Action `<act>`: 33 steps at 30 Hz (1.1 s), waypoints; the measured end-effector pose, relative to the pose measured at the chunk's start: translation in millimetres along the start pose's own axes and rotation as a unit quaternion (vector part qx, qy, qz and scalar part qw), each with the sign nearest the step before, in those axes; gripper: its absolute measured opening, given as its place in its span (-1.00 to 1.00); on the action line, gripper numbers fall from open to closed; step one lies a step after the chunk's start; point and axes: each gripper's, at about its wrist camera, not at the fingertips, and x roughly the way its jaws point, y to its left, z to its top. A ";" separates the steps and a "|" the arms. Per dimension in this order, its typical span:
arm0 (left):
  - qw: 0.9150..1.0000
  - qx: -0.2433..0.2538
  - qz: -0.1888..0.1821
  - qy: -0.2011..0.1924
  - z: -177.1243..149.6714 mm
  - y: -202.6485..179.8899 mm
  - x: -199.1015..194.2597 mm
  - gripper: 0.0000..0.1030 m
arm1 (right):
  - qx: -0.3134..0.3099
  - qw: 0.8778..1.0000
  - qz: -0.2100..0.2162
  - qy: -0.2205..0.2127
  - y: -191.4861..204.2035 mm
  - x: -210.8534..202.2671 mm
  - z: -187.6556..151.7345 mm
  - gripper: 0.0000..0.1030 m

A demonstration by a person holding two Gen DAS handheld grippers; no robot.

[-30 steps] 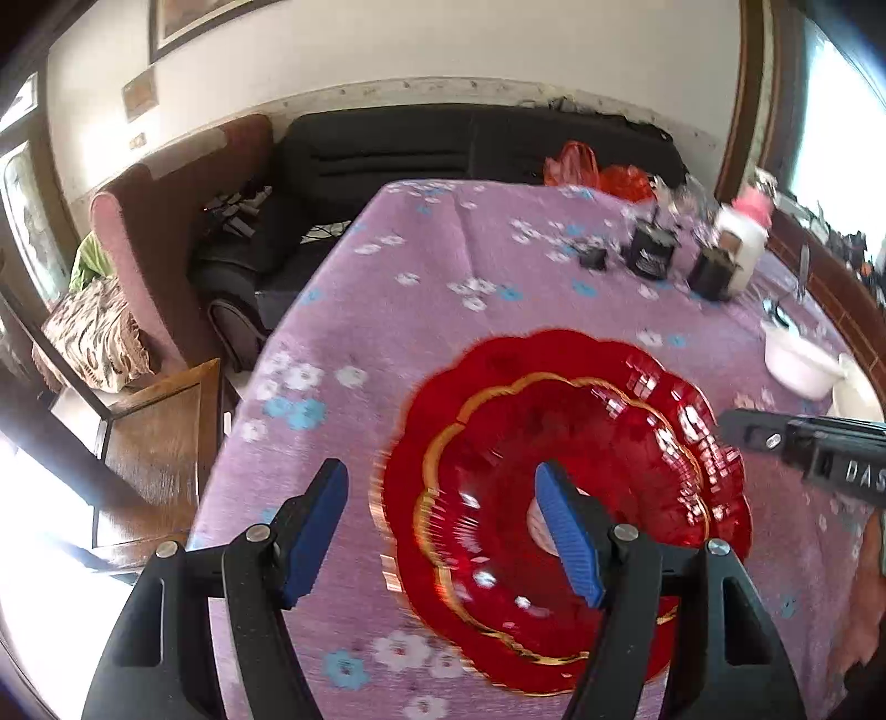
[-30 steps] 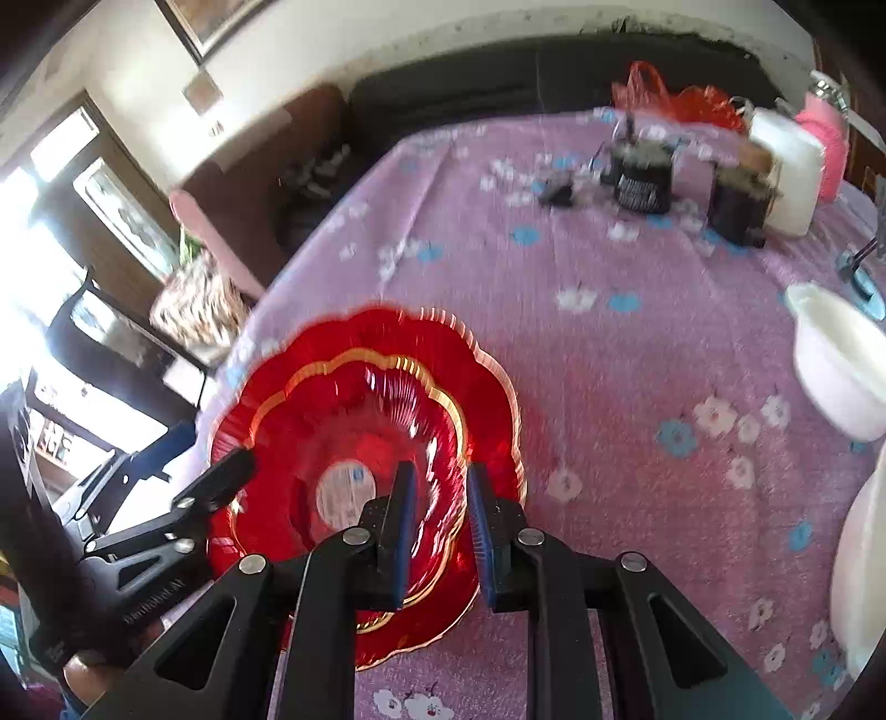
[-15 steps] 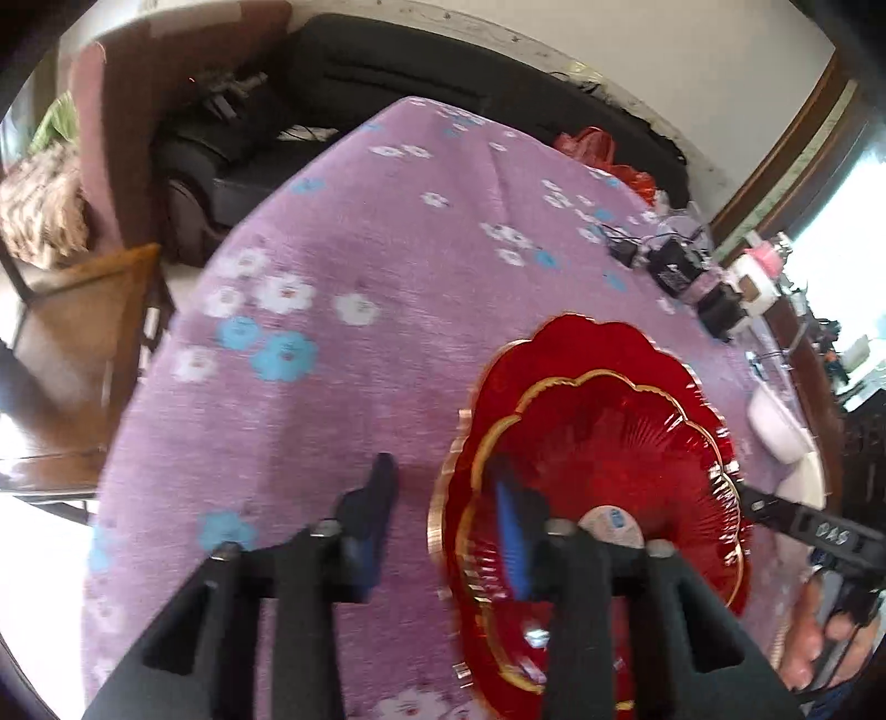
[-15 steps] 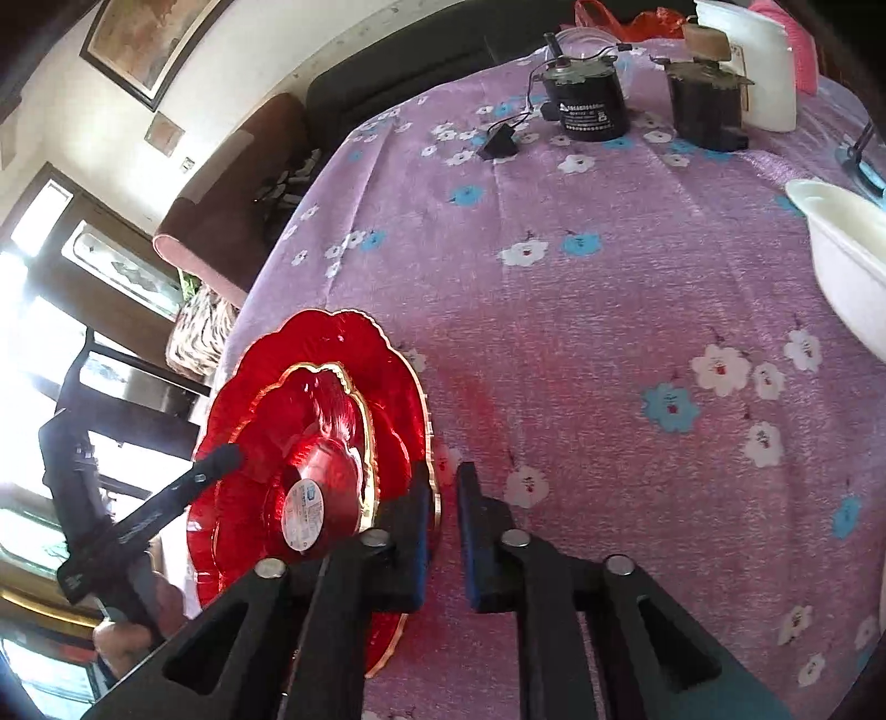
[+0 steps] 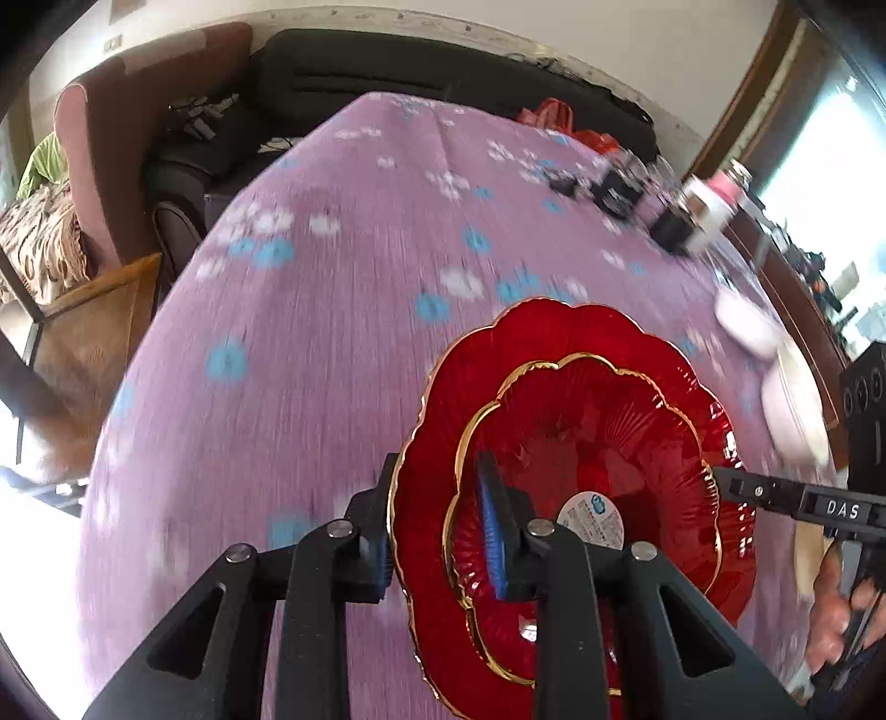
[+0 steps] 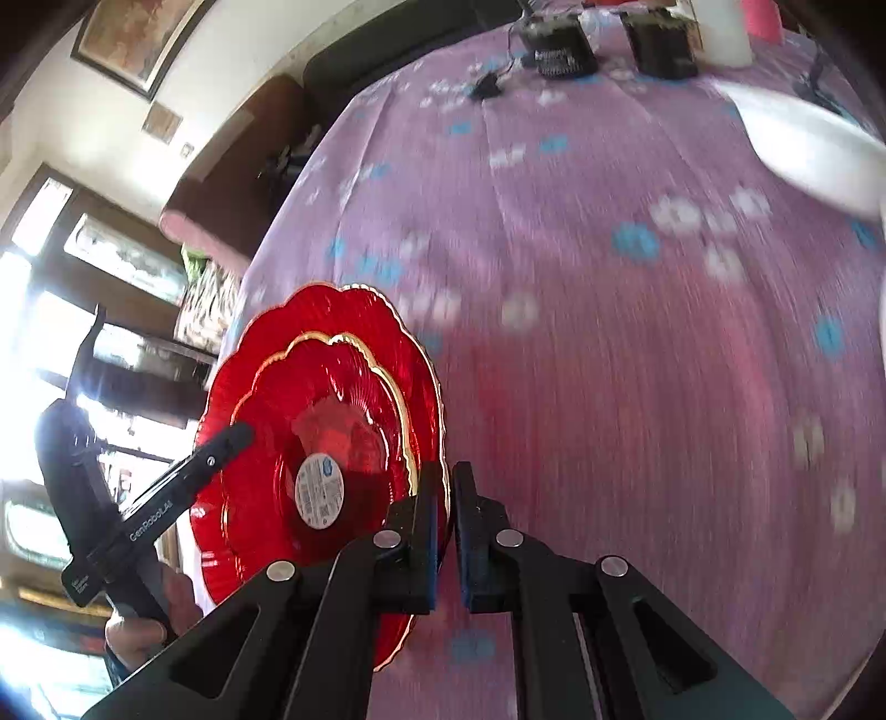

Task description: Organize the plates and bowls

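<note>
Both tongs grip the stack from opposite sides. Left gripper [image 5: 437, 531] pinches the near rims of the two nested plates; right gripper [image 6: 448, 537] is pressed shut on the far rim of the lower one. That lower piece is a large scalloped red glass plate with gold edging [image 5: 554, 343]; the smaller red scalloped plate with a gold rim and round paper sticker [image 5: 598, 421] sits nested inside it.

Stack looks lifted and tilted over the purple floral tablecloth [image 5: 310, 387], so I judge the red pair already gathered and mid-carry.

Still to sort, as far as I can see: a white bowl [image 6: 814, 149] well apart at the table's far side. Dark jars [image 6: 559, 50] stand beyond it.
</note>
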 end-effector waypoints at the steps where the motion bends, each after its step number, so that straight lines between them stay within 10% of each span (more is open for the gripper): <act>1: 1.000 -0.001 -0.004 0.003 -9.5 -0.2 -5.1 -0.54 | -0.003 1.000 0.001 0.003 0.8 -4.0 -10.6 -0.87; 16: 0.992 0.053 0.059 -0.099 -49.6 -20.2 -85.6 0.14 | -0.033 0.995 0.006 -0.097 -17.4 -82.9 -76.9 -0.54; 23: 0.983 0.136 -0.006 -0.126 -58.3 -107.0 -118.1 0.36 | -0.039 0.975 0.017 -0.217 -61.1 -171.1 -123.8 -0.54; 33: 0.959 0.258 -0.110 -0.045 -95.6 -257.7 -69.7 0.36 | 0.064 0.955 -0.058 -0.285 -164.4 -253.2 -190.6 -0.37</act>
